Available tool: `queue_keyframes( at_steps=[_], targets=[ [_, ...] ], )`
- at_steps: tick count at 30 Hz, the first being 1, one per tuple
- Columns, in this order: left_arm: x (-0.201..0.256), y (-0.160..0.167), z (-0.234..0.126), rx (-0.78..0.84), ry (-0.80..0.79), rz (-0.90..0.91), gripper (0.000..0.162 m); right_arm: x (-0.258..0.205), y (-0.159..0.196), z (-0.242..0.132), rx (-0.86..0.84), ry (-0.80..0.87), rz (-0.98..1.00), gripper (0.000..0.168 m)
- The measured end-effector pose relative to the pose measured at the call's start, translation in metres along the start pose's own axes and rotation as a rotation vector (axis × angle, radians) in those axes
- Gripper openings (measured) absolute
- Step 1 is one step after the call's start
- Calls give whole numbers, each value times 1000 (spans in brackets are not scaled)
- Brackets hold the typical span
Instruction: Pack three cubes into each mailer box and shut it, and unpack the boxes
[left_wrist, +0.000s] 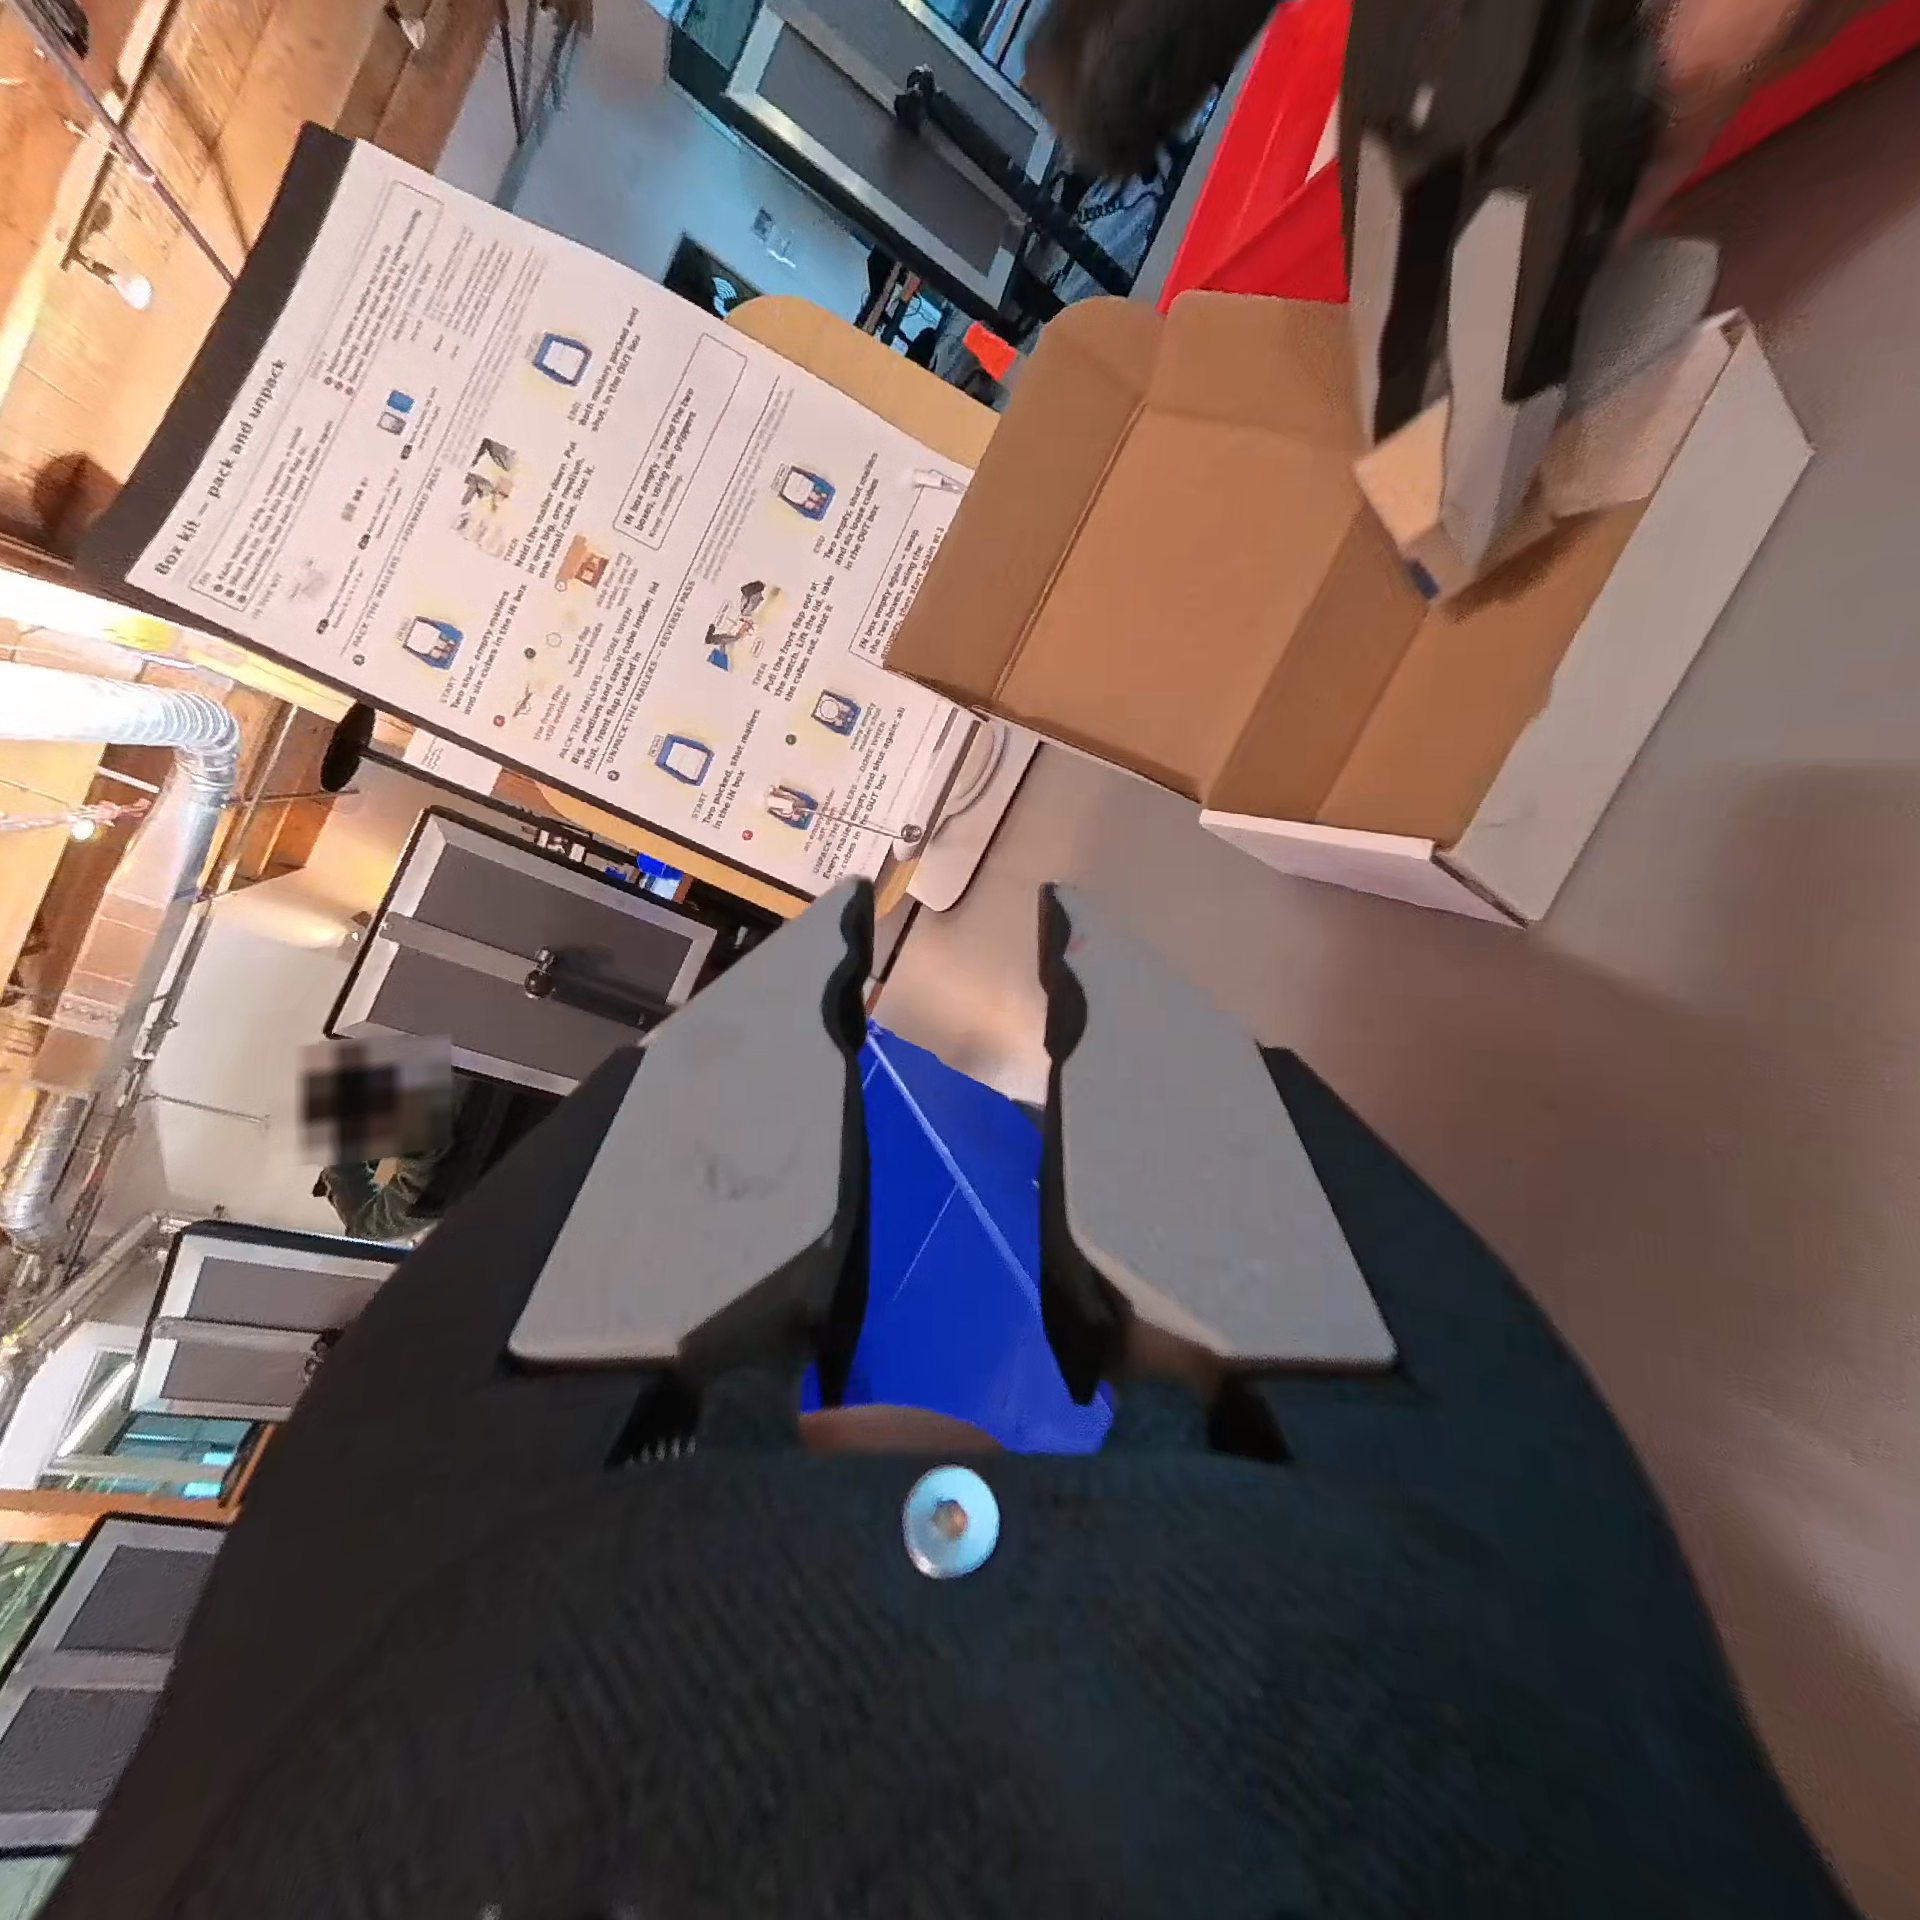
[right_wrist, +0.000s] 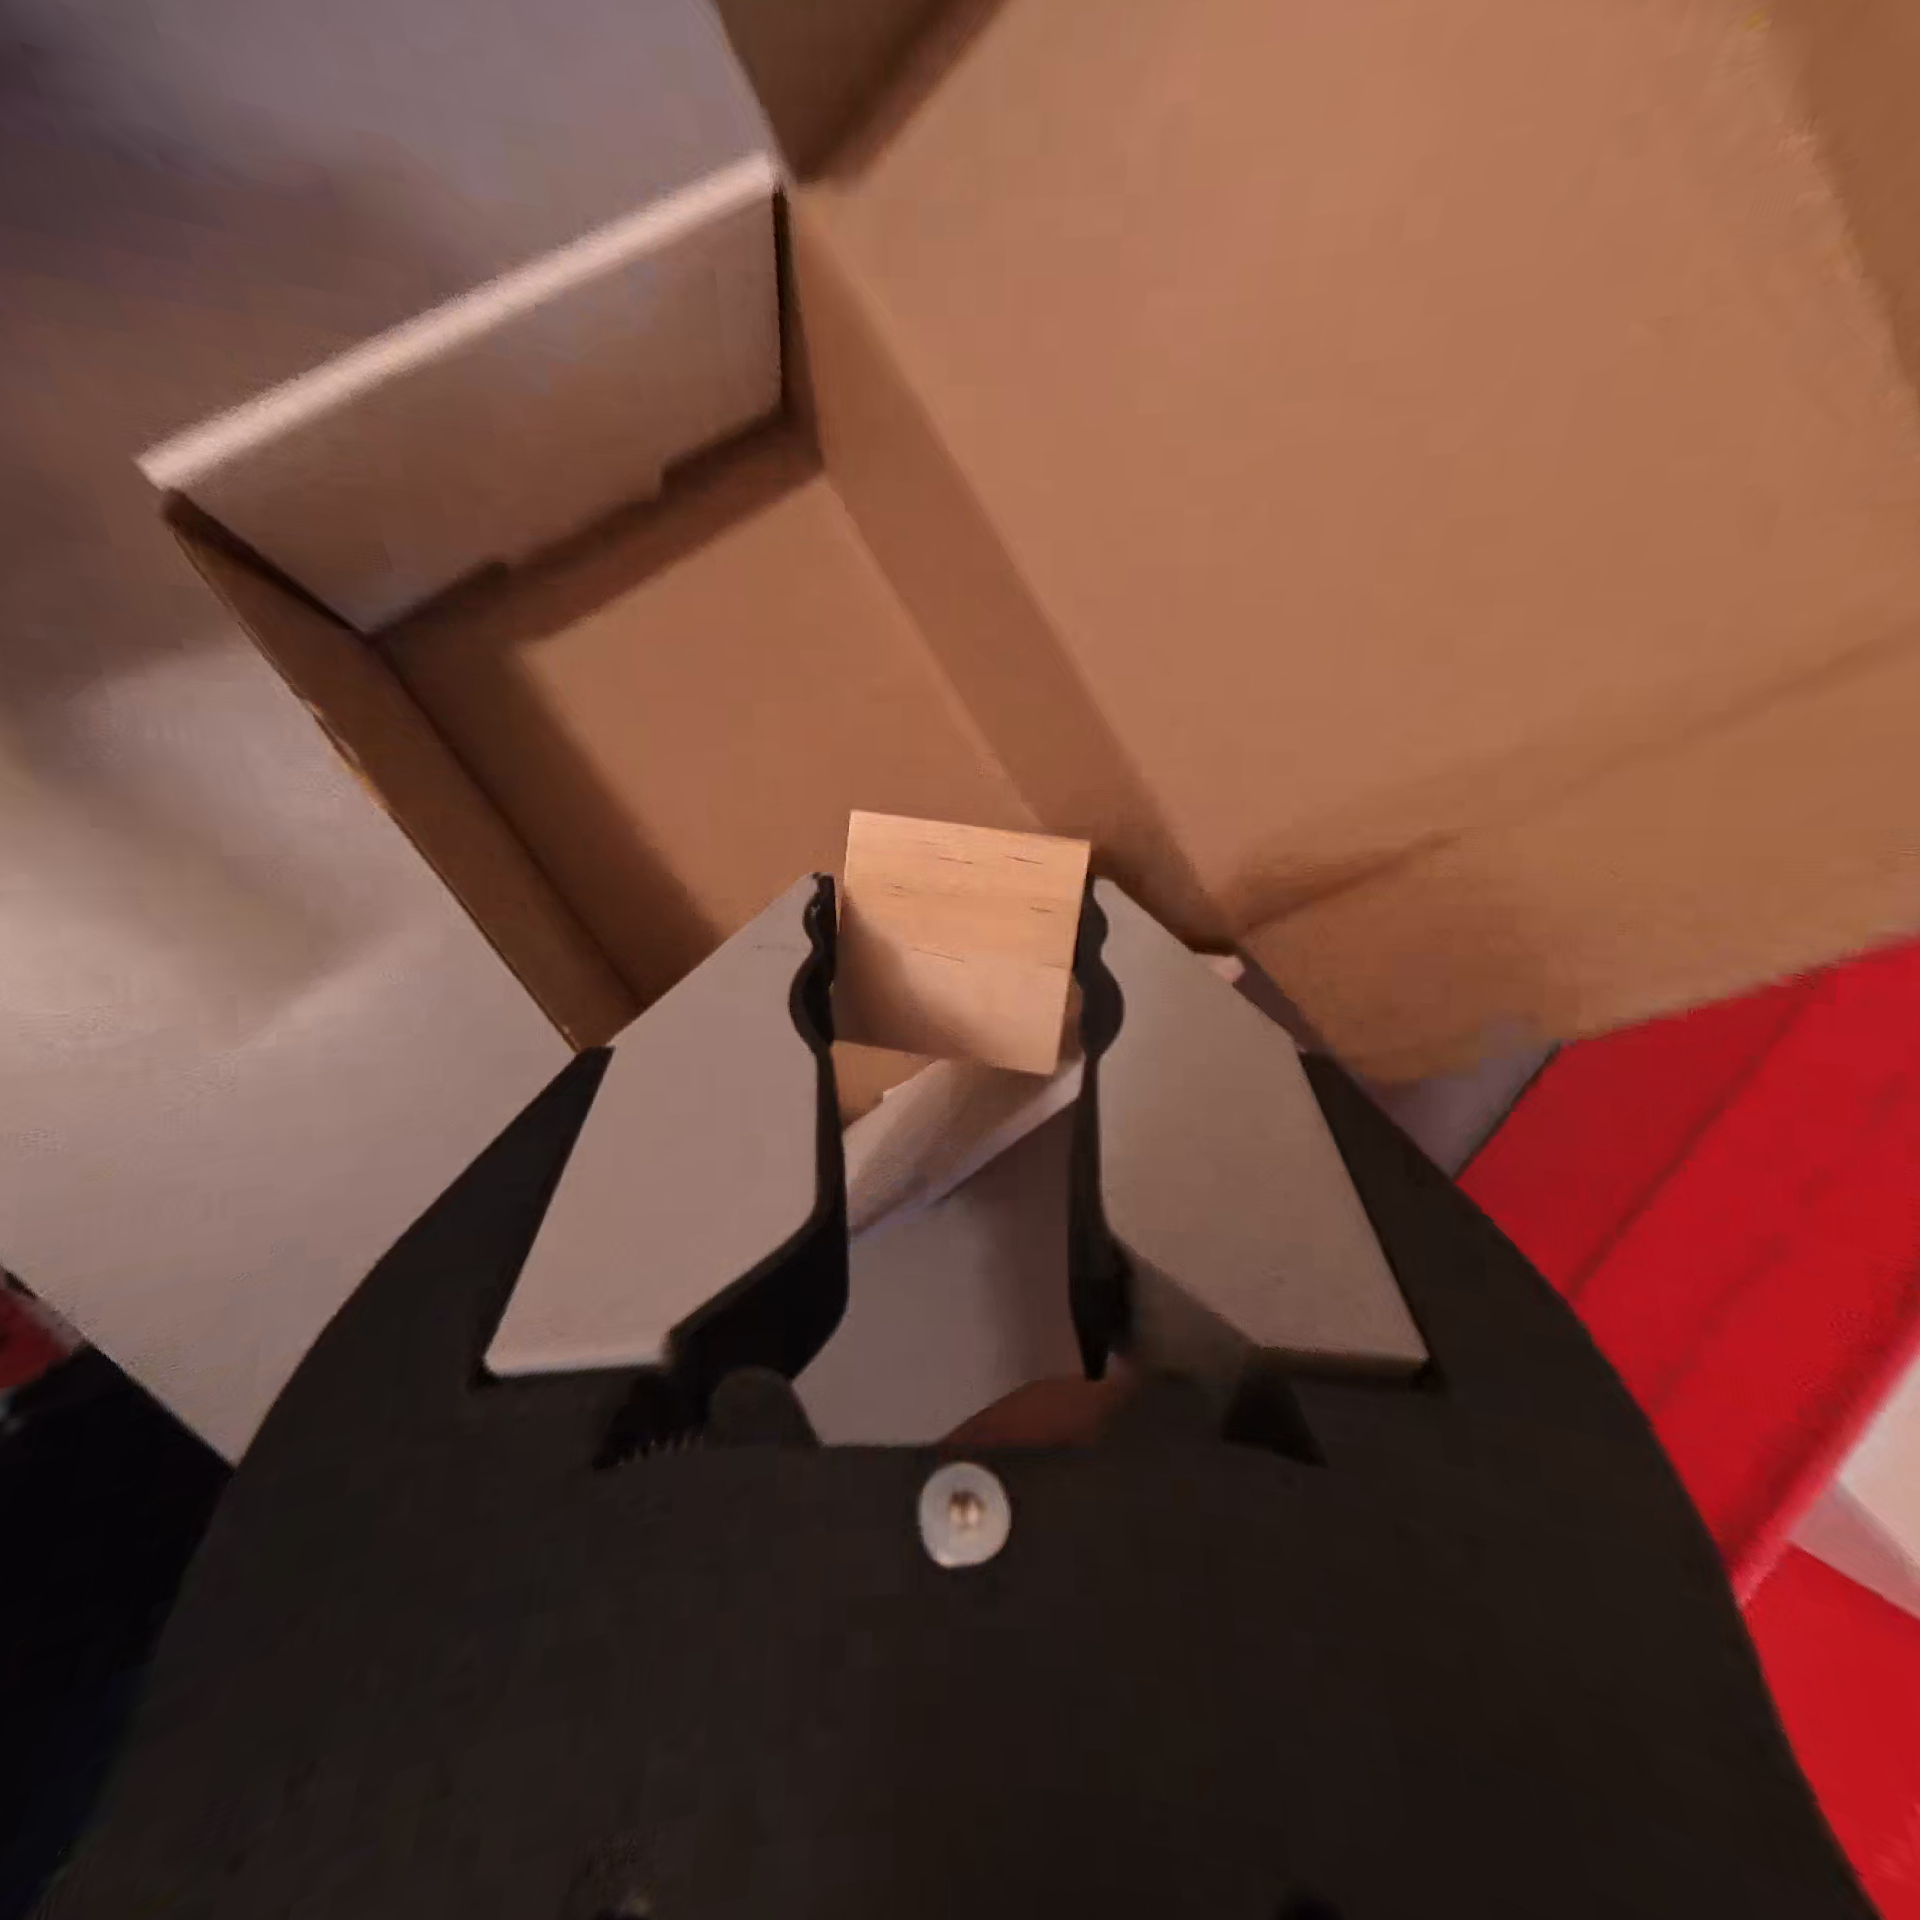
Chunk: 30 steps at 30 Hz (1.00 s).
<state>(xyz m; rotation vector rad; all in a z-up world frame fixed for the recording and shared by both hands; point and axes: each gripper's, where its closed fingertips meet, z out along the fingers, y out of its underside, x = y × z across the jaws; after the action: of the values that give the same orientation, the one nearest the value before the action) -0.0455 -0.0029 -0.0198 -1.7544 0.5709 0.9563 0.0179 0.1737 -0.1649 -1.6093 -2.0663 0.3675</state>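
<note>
An open mailer box (left_wrist: 1621, 665), white outside and brown inside, lies on the grey table with its lid (left_wrist: 1081, 540) folded back. My right gripper (left_wrist: 1465, 457) is shut on a pale wooden cube (left_wrist: 1403, 488) and holds it just over the box's open tray. In the right wrist view the cube (right_wrist: 961, 935) sits between the fingertips of my right gripper (right_wrist: 956, 935), above the tray's brown floor (right_wrist: 707, 686), next to the raised lid (right_wrist: 1351, 416). The tray floor that shows is bare. My left gripper (left_wrist: 951, 914) is open and empty, well back from the box.
A printed instruction sheet (left_wrist: 499, 499) stands on a holder behind the box. A blue bin (left_wrist: 956, 1195) lies under my left gripper. A red bin (left_wrist: 1268, 187) sits beyond the box and shows in the right wrist view (right_wrist: 1714, 1195). Shelving and a person are in the background.
</note>
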Motion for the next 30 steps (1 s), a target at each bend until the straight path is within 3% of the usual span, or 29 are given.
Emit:
queue_keyframes(
  at_steps=[3, 11, 17, 22, 27, 30],
  targets=[
    [2, 2, 1, -7, 12, -8, 29, 2, 2, 9, -90, 28, -45, 44],
    [-34, 65, 0, -213, -81, -215, 31, 8, -17, -15, 48, 77, -4, 43],
    [-70, 92, -15, -273, -217, -486, 30, -65, -22, -16, 90, -131, -133, 45],
    [-49, 132, -23, -400, -102, -636, 34, -64, 25, -7, -76, -76, -240, 10],
    [-18, 184, -21, -555, 37, -764, 38, -56, 44, -16, -60, -95, -156, 12],
    [13, 219, -19, -720, 149, -744, 47, -57, 45, -26, -4, -114, -120, 12]
  ],
)
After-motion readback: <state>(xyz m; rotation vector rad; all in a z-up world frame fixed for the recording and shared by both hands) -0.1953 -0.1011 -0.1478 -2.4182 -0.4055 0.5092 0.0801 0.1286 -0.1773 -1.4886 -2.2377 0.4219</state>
